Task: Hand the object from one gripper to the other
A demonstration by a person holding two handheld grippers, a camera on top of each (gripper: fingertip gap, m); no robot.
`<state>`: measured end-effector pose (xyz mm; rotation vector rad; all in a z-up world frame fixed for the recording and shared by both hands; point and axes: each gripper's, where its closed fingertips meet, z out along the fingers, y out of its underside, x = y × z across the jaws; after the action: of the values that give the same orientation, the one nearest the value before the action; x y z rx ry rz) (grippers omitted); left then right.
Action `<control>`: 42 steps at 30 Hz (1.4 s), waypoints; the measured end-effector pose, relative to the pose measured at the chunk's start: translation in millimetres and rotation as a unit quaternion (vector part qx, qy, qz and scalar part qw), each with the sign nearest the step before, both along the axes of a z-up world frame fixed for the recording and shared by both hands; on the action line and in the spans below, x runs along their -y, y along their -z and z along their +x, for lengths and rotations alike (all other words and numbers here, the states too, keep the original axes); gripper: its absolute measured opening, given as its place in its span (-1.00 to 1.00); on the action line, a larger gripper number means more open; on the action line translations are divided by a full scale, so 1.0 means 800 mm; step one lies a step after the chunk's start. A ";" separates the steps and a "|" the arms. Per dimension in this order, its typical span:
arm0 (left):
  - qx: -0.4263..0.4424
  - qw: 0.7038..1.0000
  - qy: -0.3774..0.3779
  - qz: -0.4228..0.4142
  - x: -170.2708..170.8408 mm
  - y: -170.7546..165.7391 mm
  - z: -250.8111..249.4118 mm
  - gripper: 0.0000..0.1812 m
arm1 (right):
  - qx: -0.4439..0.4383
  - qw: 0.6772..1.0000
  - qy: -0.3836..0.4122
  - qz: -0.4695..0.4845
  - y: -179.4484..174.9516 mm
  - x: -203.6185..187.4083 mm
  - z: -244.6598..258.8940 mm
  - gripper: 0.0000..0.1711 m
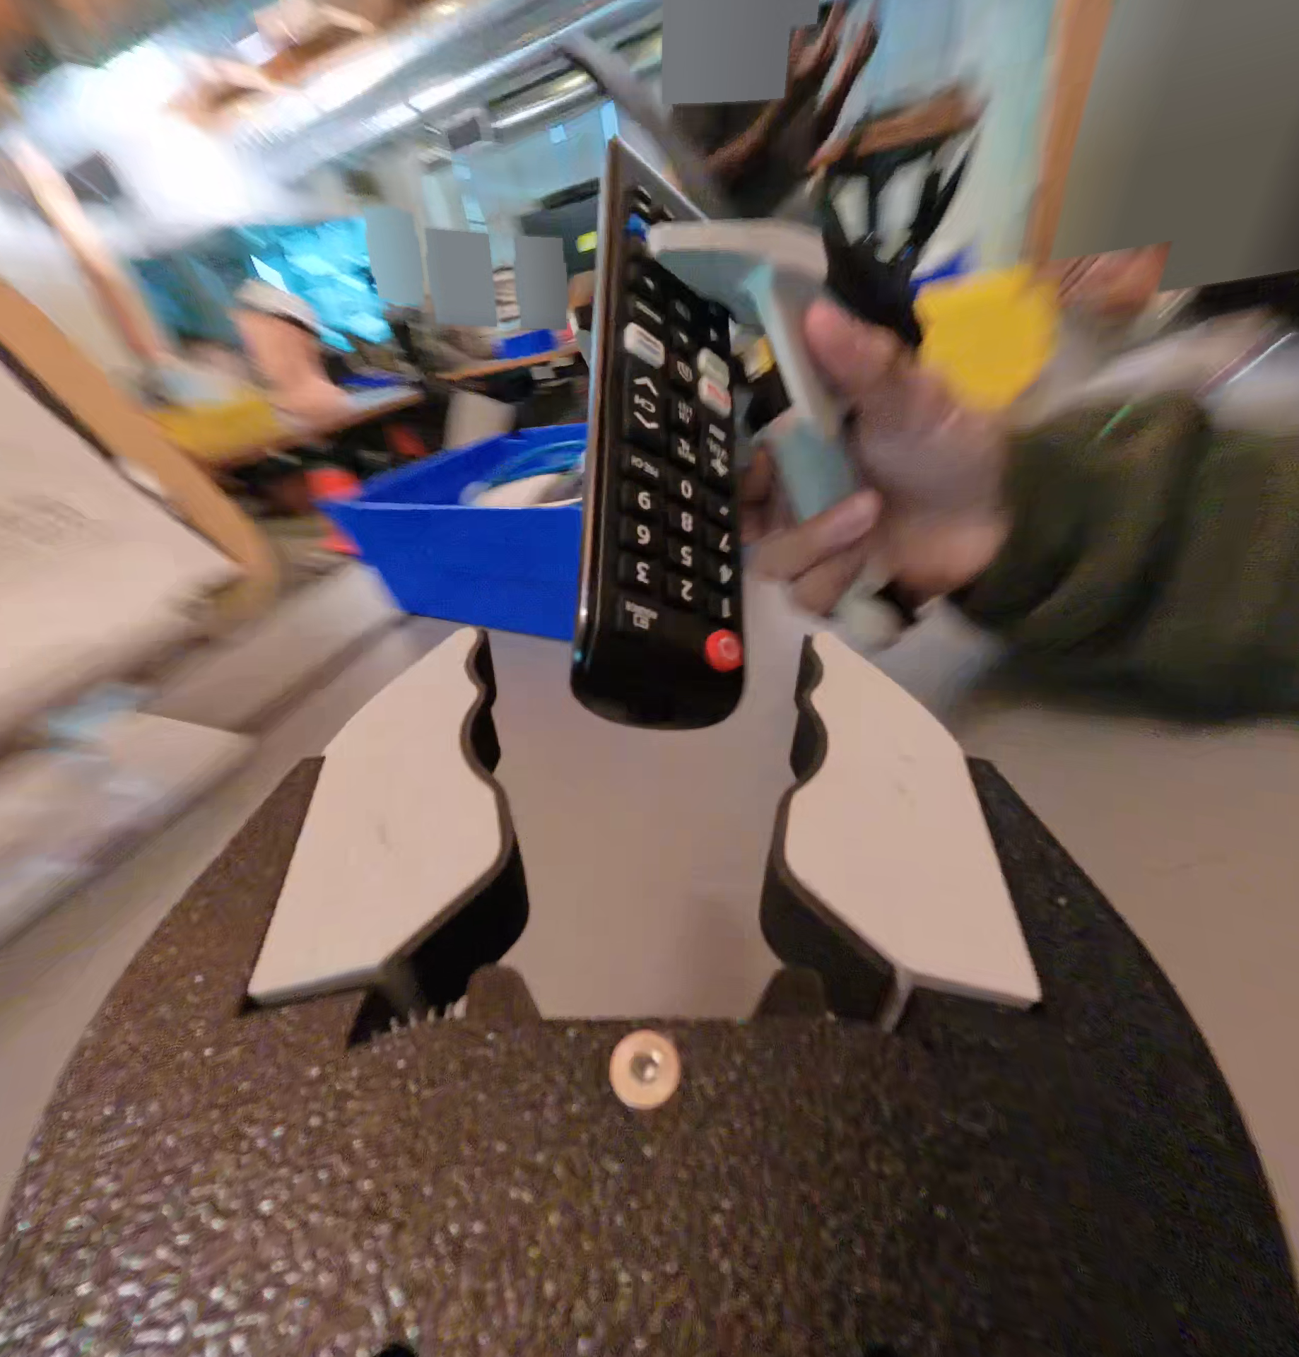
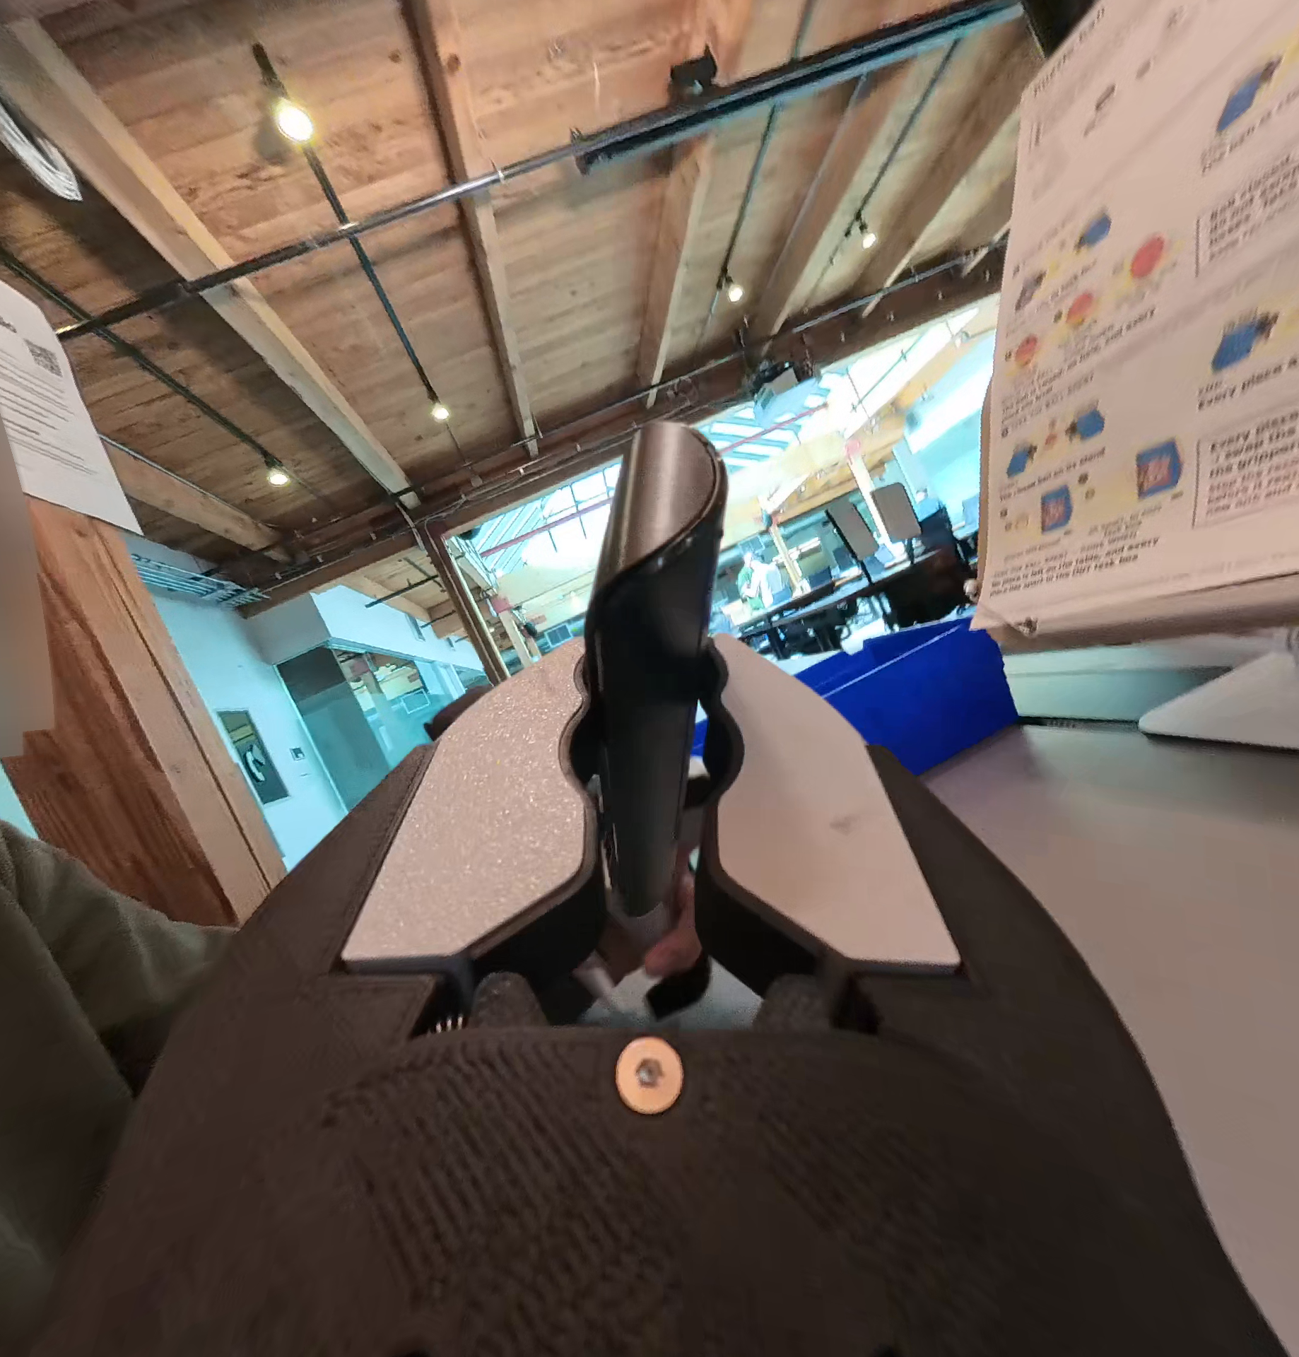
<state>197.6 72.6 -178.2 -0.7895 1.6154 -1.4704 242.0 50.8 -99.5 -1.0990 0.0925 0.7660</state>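
A black remote control (image 1: 661, 477) with a red button hangs upright in the air, red button end down. In the left wrist view the right gripper (image 1: 713, 257), held by a hand (image 1: 903, 455), is shut on the remote's upper part. My left gripper (image 1: 643, 653) is open and empty, with its fingertips just below and on either side of the remote's lower end, not touching it. In the right wrist view the right gripper (image 2: 650, 661) is shut on the remote (image 2: 654, 587), whose dark back stands up between the fingers.
A blue bin (image 1: 456, 543) with items inside sits on the grey table (image 1: 632, 881) behind the remote; it also shows in the right wrist view (image 2: 918, 690). A printed sheet (image 2: 1160, 330) hangs at right above a white stand base (image 2: 1234, 705). A green sleeve (image 1: 1146, 558) is at right.
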 end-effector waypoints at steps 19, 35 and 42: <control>-0.091 0.979 0.007 -0.182 -0.049 -0.021 -0.006 -0.74 | 0.458 0.825 0.285 -0.169 0.061 -0.012 0.039 0.12; -0.110 0.992 -0.013 -0.067 -0.026 -0.015 -0.006 -0.73 | 0.762 0.523 0.357 -0.137 0.099 -0.047 -0.001 -0.38; 0.025 0.991 -0.084 -0.101 -0.075 -0.058 -0.018 -0.34 | 0.557 0.608 0.442 -0.353 0.060 0.005 0.118 -0.38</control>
<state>182.9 132.8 -131.4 -0.9703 1.3428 -1.5356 336.6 46.5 -147.3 -1.8684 -0.1468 -1.0489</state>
